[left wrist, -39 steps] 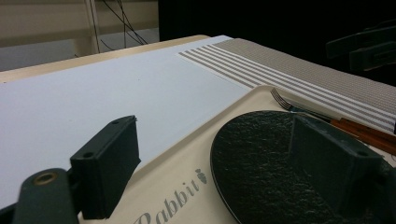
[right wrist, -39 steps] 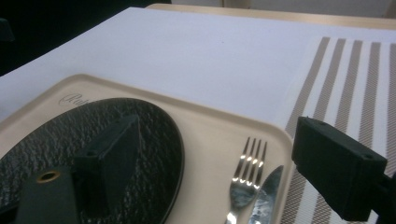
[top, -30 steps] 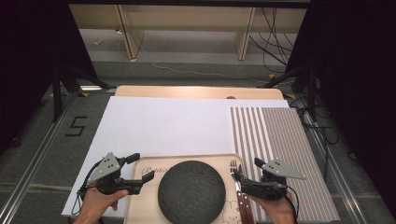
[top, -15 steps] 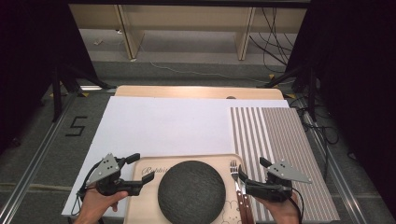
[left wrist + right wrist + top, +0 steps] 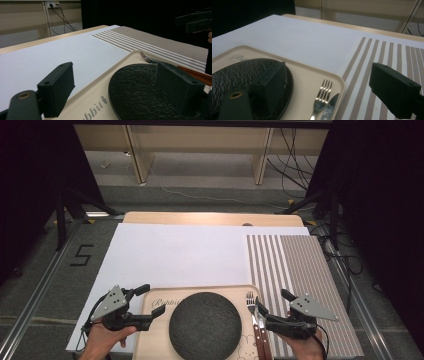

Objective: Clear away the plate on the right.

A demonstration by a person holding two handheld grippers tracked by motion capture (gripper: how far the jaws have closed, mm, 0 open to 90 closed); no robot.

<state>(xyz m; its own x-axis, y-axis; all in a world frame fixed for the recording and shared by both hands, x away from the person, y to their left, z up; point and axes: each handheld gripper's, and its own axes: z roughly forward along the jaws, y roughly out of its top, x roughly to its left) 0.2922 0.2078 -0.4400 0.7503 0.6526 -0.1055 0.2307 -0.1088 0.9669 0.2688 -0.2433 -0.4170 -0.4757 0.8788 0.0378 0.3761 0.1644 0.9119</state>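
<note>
Tray (image 5: 160, 340) flanked by both open tools, nothing lifted yet.
High view: left hand-held gripper (image 5: 149, 305) and right hand-held gripper (image 5: 270, 309) straddle tray edges. Left gripper view: jaws apart over plate (image 5: 140, 92). Right gripper view: jaws apart around fork (image 5: 322, 100), knife (image 5: 329, 106).

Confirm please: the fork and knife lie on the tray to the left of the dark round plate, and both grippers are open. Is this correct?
Not quite. The fork and knife lie on the tray to the right of the dark round plate, not the left, as the high view shows. The rest holds: the left gripper and right gripper are both open.
</note>
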